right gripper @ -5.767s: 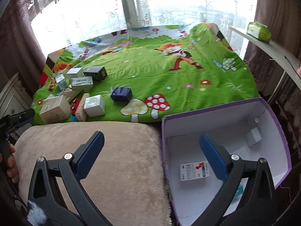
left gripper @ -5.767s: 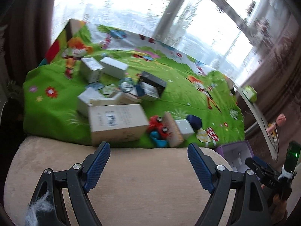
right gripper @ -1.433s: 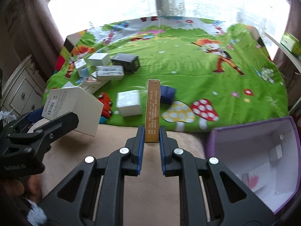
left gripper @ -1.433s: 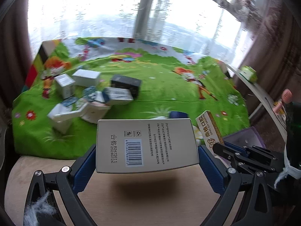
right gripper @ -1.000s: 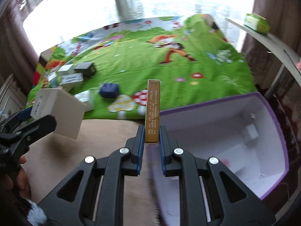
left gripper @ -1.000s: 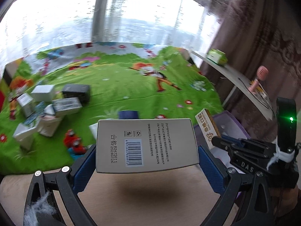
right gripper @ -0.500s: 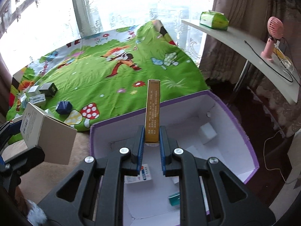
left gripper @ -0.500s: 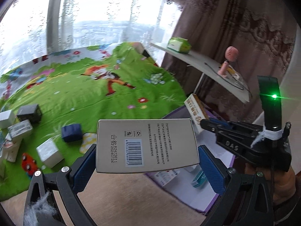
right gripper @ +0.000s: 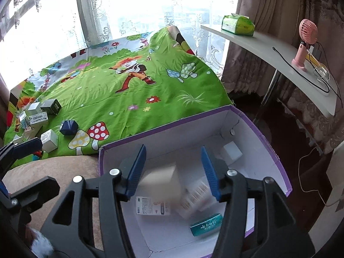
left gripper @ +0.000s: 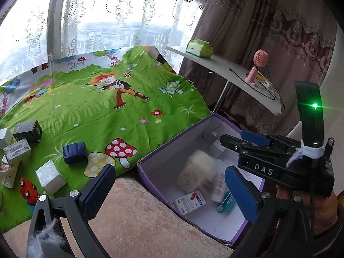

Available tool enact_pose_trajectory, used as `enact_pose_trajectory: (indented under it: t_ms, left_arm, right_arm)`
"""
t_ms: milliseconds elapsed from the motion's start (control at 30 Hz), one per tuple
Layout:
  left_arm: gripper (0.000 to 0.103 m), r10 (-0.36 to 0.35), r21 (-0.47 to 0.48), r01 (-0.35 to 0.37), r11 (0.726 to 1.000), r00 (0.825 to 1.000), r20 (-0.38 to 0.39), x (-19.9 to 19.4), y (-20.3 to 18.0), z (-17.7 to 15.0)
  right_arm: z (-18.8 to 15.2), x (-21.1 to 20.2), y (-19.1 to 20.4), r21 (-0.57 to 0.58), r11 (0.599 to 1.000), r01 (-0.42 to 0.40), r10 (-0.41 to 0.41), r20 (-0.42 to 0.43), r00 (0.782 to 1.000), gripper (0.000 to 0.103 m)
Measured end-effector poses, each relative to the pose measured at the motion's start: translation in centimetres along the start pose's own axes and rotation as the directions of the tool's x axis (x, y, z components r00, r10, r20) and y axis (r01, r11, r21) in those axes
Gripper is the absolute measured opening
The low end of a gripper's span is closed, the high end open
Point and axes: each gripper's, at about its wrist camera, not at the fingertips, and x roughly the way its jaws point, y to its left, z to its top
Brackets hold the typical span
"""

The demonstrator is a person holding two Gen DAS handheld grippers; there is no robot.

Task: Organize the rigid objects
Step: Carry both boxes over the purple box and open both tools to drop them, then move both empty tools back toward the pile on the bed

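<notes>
Over bin (right gripper: 268,148): both grippers; left gripper (left gripper: 169,185) wide, empty; right gripper (right gripper: 172,172) opening, nothing pinched
Boxes (left gripper: 197,169): blurred, dropping into bin below the jaws
Remaining: blocks (left gripper: 50,177) on mat (left gripper: 129,111), far left; left hand nearer

At your twelve o'clock, pale daylight comes through a wide window hung with white lace curtains (left gripper: 111,19). At two o'clock, brown patterned drapes (right gripper: 268,21) hang behind a white curved shelf (right gripper: 268,45).
</notes>
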Motion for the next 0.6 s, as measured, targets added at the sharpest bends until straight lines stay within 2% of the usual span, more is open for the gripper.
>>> enact_pose_trajectory:
  t_ms: [600]
  left_arm:
    - [0.102,0.053,-0.11,-0.049,0.993,0.998,0.035,-2.5,4.0,-0.8]
  right_arm:
    - [-0.1,-0.2,2.7,-0.054,0.998,-0.043,0.043,-0.003,0.999,0.074]
